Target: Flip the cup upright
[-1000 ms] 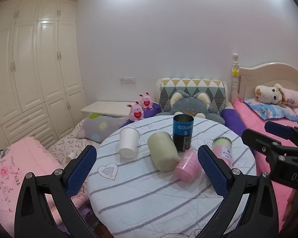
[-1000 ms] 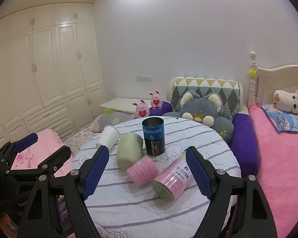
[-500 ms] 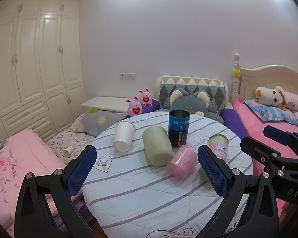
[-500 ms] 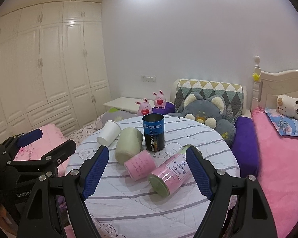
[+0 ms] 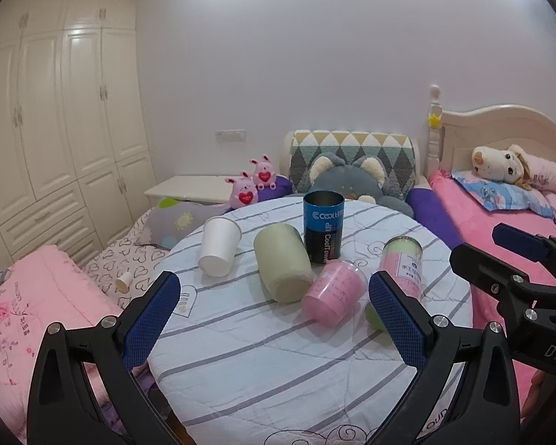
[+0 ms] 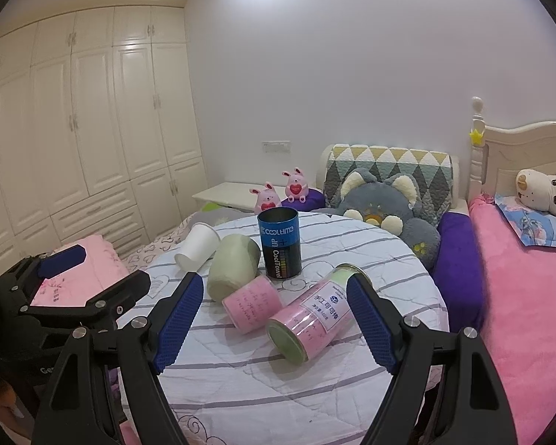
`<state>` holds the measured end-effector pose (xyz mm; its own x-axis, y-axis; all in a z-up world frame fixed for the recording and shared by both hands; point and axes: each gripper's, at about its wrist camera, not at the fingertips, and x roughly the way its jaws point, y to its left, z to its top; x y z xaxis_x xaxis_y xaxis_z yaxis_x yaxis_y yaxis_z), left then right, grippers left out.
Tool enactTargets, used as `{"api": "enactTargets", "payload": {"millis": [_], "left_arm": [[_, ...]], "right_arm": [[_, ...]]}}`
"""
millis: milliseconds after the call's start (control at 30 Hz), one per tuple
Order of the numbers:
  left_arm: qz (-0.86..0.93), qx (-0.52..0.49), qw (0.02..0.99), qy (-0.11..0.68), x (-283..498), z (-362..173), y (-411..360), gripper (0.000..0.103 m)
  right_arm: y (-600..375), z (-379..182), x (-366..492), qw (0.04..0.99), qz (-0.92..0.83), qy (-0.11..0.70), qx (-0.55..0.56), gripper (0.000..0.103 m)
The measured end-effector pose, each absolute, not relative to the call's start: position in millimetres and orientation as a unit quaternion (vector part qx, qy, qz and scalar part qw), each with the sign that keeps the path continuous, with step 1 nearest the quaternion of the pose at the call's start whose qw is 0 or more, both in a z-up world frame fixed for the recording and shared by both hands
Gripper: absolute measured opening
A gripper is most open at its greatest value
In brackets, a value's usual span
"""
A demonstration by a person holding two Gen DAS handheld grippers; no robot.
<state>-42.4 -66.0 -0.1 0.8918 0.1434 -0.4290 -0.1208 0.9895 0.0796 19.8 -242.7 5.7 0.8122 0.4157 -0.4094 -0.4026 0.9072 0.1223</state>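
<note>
On the round striped table (image 5: 278, 363) several cups lie on their sides: a white paper cup (image 5: 218, 246), a pale green cup (image 5: 282, 267), a small pink cup (image 5: 333, 296) and a pink-labelled can (image 5: 402, 263). A blue-black can (image 5: 323, 231) stands upright behind them. My left gripper (image 5: 274, 315) is open and empty, above the table's near edge. My right gripper (image 6: 274, 319) is open and empty, with the pink cup (image 6: 252, 307) and the pink-labelled can (image 6: 311, 319) between its fingers in view. The green cup (image 6: 231, 270) and white cup (image 6: 198, 248) lie to the left.
A bed with a pink cover (image 6: 530, 296) is on the right. A grey cat cushion (image 5: 356, 185) and pink plush rabbits (image 5: 254, 187) sit behind the table. Pink bedding (image 5: 29, 307) lies at the left. Wardrobes (image 5: 55, 129) line the left wall.
Both grippers have drifted and tilted a little, so the table and cups sit slightly differently in each view. Nothing on the table has moved. Both grippers stay open.
</note>
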Motion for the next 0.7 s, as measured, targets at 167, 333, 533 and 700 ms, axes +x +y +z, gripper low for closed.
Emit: {"api": "enactTargets", "payload": {"millis": [167,333,533,700], "left_arm": [[0.068,0.023,0.972,0.223,-40.4,-0.9,-66.5,0.103],[0.070,0.024,0.971,0.226,-38.8,-2.4,-65.7,0.103],[0.068,0.021,0.971,0.227,-36.2,-3.1,-63.3,0.103],[0.069,0.021,0.972,0.225,-34.1,-2.7,-63.4,0.103]], "right_arm": [[-242.9,4.8,23.8,0.951,0.216,0.220,0.014,0.081],[-240.8,4.3,26.5,0.950,0.218,0.224,0.012,0.081],[-239.4,3.8,28.5,0.949,0.217,0.228,0.010,0.081],[-239.9,4.4,31.0,0.949,0.217,0.229,0.009,0.081]]}}
